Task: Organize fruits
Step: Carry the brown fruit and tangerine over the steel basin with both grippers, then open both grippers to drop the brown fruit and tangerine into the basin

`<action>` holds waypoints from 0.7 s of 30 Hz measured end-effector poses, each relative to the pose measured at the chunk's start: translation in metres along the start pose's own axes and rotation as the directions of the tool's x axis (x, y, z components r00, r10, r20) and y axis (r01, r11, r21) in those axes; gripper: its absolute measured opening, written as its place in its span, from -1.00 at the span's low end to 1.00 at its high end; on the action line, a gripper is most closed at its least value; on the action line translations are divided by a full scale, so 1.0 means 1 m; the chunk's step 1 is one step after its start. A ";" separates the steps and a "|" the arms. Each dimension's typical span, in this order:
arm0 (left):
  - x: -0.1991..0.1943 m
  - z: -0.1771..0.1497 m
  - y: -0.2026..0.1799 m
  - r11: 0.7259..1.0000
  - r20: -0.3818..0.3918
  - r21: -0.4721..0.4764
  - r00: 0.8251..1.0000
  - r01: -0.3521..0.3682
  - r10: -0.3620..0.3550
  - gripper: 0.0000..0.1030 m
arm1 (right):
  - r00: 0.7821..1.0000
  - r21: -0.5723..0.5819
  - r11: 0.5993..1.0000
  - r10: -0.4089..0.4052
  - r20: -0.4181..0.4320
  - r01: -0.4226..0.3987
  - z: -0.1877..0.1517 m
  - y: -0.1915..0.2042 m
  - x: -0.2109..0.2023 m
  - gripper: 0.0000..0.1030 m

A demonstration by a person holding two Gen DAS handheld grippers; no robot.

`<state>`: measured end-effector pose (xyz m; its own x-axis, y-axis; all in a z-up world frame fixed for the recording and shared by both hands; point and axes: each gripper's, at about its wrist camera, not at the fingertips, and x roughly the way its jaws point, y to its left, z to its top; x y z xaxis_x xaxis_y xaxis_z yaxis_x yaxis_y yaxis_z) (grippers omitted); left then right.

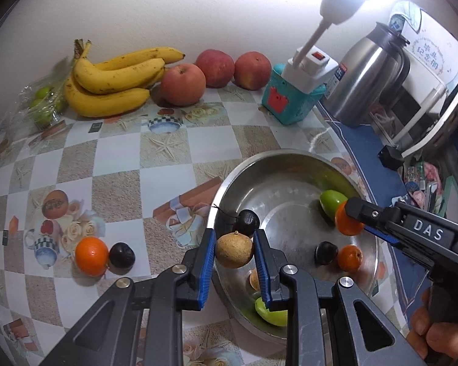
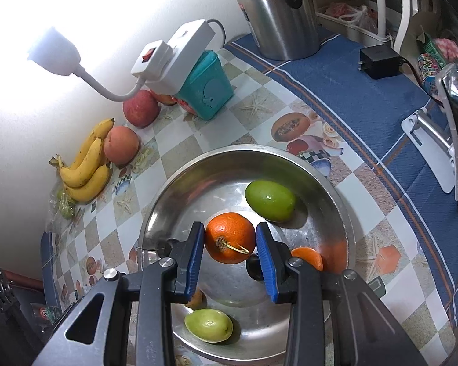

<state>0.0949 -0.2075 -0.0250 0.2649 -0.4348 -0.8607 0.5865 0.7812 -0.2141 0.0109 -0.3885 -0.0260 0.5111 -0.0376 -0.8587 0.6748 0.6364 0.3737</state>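
We take the steel bowl (image 1: 293,164) on the patterned tablecloth (image 1: 116,164) as our landmark. Our left gripper (image 1: 234,251) hangs over the bowl's near-left rim, its blue pads closed on a small tan-brown fruit (image 1: 234,250). Our right gripper (image 2: 230,239) is over the middle of the bowl, its jaws clamped on an orange mandarin (image 2: 230,238) with a dry stem; in the left wrist view it reaches in over the bowl's right side.

Inside the bowl we see a green fruit (image 2: 270,199) toward the far side, another green fruit (image 2: 208,324) at the near rim, a second mandarin (image 1: 349,257) to the right, a dark plum (image 1: 326,252) just beside it, another dark plum (image 1: 248,222) with a stalk by the left wall, and a small brown fruit partly hidden under the fingers.

Left of the bowl, on the cloth, an orange mandarin (image 1: 91,255) touches a dark plum (image 1: 122,254). Beyond the bowl, against the wall, lie a bunch of bananas (image 1: 113,82), three apples (image 1: 183,84) and a bag of green fruit (image 1: 44,103). A teal box (image 1: 287,97) bearing a white lamp adapter (image 1: 310,64) stands behind the bowl, with a steel kettle (image 1: 369,73) to its right.
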 end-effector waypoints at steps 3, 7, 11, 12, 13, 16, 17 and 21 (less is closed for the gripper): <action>0.004 -0.001 -0.004 1.000 -0.001 0.020 1.000 0.001 -0.001 -0.47 | 1.000 0.002 1.000 0.004 -0.016 -0.004 -0.001 -0.001 0.009 -0.30; 0.012 0.000 -0.011 0.999 -0.008 0.048 1.000 -0.001 0.001 -0.47 | 1.000 0.005 1.000 0.004 -0.030 -0.004 -0.002 -0.004 0.020 -0.30; 0.021 0.002 -0.013 0.998 -0.028 0.055 1.000 -0.008 0.009 -0.47 | 0.999 0.008 1.000 -0.003 -0.046 0.003 0.000 -0.005 0.027 -0.29; 0.023 0.003 -0.014 0.999 -0.035 0.050 0.999 -0.004 0.006 -0.47 | 0.999 0.007 1.000 -0.005 -0.050 0.005 0.000 -0.005 0.029 -0.30; 0.025 0.003 -0.014 0.999 -0.039 0.047 0.999 -0.002 0.004 -0.47 | 0.999 0.007 1.000 -0.006 -0.052 0.006 0.000 -0.005 0.030 -0.29; 0.030 0.004 -0.017 0.999 -0.050 0.045 0.999 -0.001 0.003 -0.47 | 0.998 0.007 1.000 -0.008 -0.059 0.008 0.000 -0.004 0.033 -0.29; 0.031 0.004 -0.018 0.999 -0.052 0.049 0.999 -0.006 0.008 -0.47 | 0.998 0.006 1.000 -0.009 -0.062 0.010 0.000 -0.004 0.034 -0.29; 0.038 0.000 -0.021 0.998 -0.069 0.065 0.997 -0.013 0.018 -0.46 | 0.997 0.010 1.000 -0.009 -0.077 0.010 0.000 -0.005 0.038 -0.29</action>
<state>0.0929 -0.2402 -0.0530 0.2215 -0.3886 -0.8944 0.6315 0.7560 -0.1721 0.0267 -0.3933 -0.0605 0.4626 0.0157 -0.8864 0.6850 0.6285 0.3686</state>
